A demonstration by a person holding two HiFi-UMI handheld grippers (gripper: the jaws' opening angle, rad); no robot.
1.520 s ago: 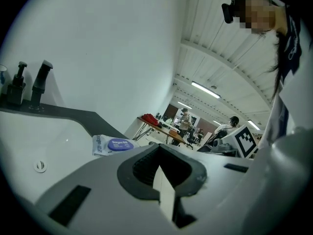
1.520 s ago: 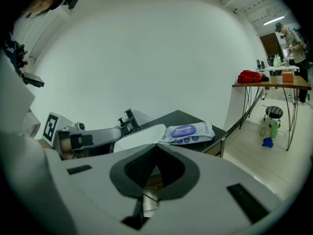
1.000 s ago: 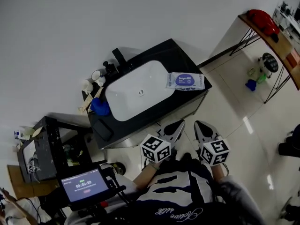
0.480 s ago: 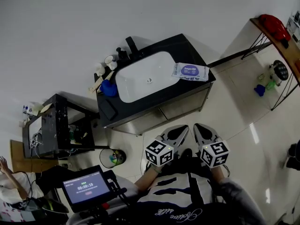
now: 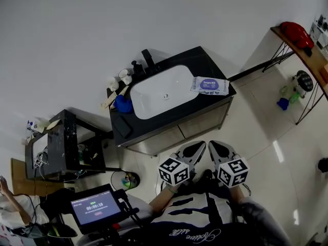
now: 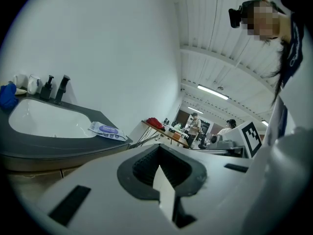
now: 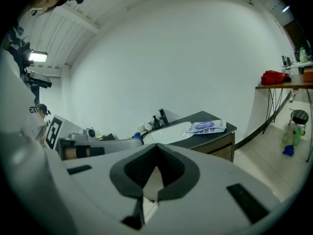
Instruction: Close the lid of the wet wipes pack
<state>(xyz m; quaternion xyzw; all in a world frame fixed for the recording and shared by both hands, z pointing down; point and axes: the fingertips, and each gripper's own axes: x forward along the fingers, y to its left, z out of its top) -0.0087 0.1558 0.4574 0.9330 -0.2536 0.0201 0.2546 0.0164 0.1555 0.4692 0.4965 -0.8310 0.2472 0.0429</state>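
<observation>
my left gripper (image 5: 195, 148) and right gripper (image 5: 218, 148) side by side, well short of sink (image 5: 163, 91) — both jaws clenched, nothing between them. wet wipes pack (image 5: 210, 85) flat on dark desk (image 5: 202, 60), just right of sink — lid state too small to tell.

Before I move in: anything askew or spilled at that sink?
Nothing spilled or damaged. The wet wipes pack lies flat at the right end of the counter, slightly askew to its edge, by the basin. Whether it is open is too small to tell.
</observation>
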